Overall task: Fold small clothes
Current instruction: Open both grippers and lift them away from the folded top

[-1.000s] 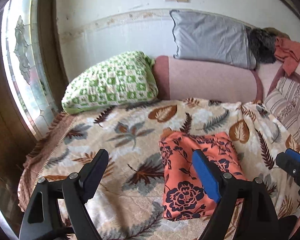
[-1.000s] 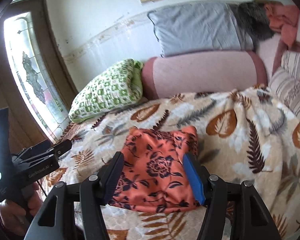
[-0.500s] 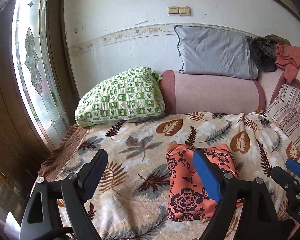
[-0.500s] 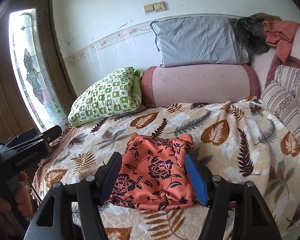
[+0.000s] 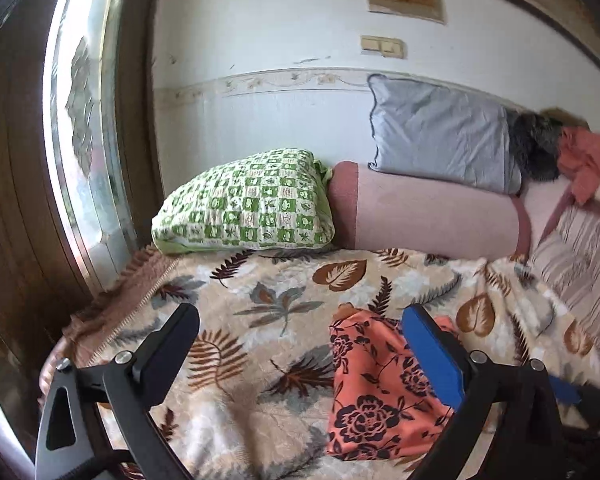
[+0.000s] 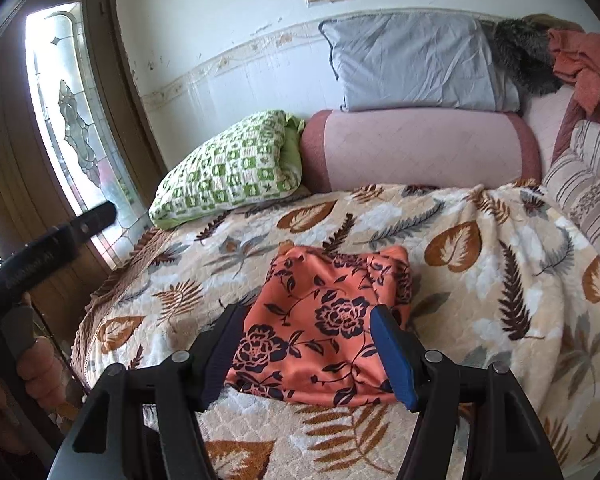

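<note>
A folded orange cloth with dark flowers (image 6: 328, 320) (image 5: 372, 384) lies flat on the leaf-patterned blanket (image 6: 480, 280) (image 5: 236, 344). My right gripper (image 6: 304, 352) hovers over the cloth's near edge, open, its pads apart from the fabric. My left gripper (image 5: 300, 344) hangs above the blanket left of the cloth; its jaws are opening wide with nothing between them. Its blue finger (image 5: 432, 356) overlaps the cloth in the picture. The left gripper also shows at the left edge of the right wrist view (image 6: 56, 236), held by a hand (image 6: 36, 368).
A green checked pillow (image 5: 248, 204) and a pink bolster (image 5: 432, 216) line the back of the bed, with a grey pillow (image 5: 440, 132), dark fur and an orange garment (image 5: 584, 160) on top. A striped cushion (image 6: 588, 184) sits right. A glass door (image 5: 80, 120) stands left.
Both grippers have pulled back and up from the cloth, so more wall and door show. The left jaws have spread wider. The cloth lies as before.
</note>
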`<state>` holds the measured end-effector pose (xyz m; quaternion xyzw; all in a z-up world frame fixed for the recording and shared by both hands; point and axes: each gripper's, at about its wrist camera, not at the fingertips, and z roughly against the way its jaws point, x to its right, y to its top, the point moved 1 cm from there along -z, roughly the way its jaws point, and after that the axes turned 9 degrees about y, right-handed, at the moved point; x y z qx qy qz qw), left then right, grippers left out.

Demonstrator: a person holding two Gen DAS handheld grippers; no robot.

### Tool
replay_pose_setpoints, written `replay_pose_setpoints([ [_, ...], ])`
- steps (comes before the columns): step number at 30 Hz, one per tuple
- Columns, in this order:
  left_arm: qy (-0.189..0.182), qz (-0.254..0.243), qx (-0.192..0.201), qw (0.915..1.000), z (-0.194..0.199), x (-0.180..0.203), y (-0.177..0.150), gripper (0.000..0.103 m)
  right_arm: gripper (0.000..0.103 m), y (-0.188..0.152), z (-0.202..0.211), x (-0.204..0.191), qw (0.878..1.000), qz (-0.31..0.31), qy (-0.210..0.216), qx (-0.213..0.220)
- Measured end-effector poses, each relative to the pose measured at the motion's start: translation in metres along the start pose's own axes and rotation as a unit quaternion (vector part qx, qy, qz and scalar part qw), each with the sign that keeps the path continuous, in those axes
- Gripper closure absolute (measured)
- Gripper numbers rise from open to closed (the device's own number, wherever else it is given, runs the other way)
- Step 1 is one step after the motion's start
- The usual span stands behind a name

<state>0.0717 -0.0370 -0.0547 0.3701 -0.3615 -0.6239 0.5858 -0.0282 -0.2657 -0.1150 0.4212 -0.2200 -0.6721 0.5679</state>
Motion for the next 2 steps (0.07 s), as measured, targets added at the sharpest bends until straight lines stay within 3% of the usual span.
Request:
replay_pose_setpoints([
  [2, 0.010, 0.000, -0.008, 0.9999, -0.0089, -0.0027, -0.0022, 0.002, 0.034, -0.0005, -0.0040, 0.0044, 1.000, -0.005, -0.003, -0.004],
])
